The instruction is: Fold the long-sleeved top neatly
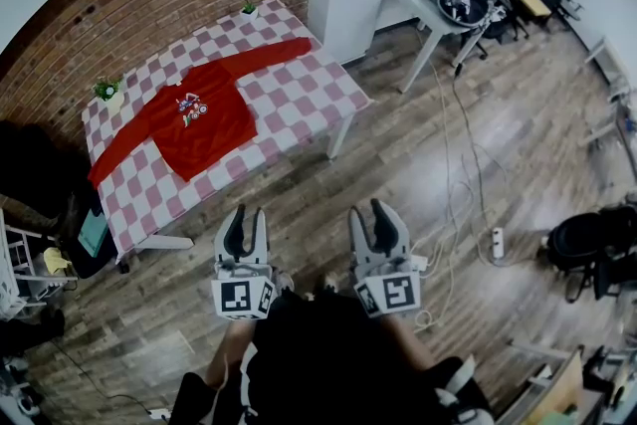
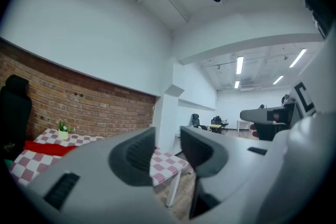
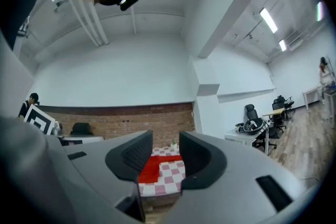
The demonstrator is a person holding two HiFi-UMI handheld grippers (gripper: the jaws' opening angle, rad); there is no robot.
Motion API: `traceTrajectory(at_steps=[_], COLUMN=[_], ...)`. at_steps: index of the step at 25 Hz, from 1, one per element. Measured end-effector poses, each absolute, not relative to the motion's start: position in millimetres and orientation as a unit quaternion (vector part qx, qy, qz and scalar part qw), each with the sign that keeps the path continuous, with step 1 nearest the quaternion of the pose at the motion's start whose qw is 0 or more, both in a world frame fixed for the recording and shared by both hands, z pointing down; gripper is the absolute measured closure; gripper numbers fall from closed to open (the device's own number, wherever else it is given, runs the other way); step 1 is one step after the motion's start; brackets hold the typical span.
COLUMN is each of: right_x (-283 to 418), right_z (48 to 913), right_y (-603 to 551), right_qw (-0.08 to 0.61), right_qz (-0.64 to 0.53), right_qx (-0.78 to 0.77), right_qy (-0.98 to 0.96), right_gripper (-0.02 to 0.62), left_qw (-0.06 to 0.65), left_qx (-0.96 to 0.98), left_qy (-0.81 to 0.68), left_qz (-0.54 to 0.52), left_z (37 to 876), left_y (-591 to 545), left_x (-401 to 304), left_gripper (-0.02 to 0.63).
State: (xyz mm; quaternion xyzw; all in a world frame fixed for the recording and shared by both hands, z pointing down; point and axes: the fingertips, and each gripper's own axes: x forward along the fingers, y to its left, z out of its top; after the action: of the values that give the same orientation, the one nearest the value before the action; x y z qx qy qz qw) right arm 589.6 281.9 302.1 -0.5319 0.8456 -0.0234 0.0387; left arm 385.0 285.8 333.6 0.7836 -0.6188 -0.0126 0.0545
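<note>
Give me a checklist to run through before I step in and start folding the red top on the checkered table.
1. Left claw empty, jaws apart: ok.
2. Right claw empty, jaws apart: ok.
3. Red top spread flat on the table, both sleeves out: ok.
4. Both claws within reach of the top: not ok. They are over the floor, short of the table.
5. Potted plant and second plant stand apart from the top: ok.
</note>
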Motion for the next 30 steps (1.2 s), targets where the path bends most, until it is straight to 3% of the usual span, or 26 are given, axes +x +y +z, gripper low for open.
traceTrajectory(at_steps=[1,2,21,30], right_x=[588.5,587.0,533.3,531.0], right_z=[315.4,325.0,366.9,382.4], right_y=[279.4,277.7,254.0,164.7], right_qw=[0.024,0.013,-0.014,-0.021], right_qz=[-0.036,-0.044,-0.096,-0.120], right_qx=[-0.533,-0.534,-0.549,-0.535], right_qy=[0.845,0.845,0.830,0.836], right_gripper=[0.443,0.425,0.420,0.420], left_qw=[0.064,0.070,0.073,0.078], left_qx=[0.784,0.784,0.807,0.804], left_qy=[-0.618,-0.616,-0.585,-0.588], left_qz=[-0.009,-0.005,0.031,0.042], left_z=[341.0,346.6,377.6,393.8], left_y=[284.4,283.6,258.6,181.3], left_x=[382.4,380.1,327.5,332.4], left_gripper=[0.437,0.411,0.411,0.411])
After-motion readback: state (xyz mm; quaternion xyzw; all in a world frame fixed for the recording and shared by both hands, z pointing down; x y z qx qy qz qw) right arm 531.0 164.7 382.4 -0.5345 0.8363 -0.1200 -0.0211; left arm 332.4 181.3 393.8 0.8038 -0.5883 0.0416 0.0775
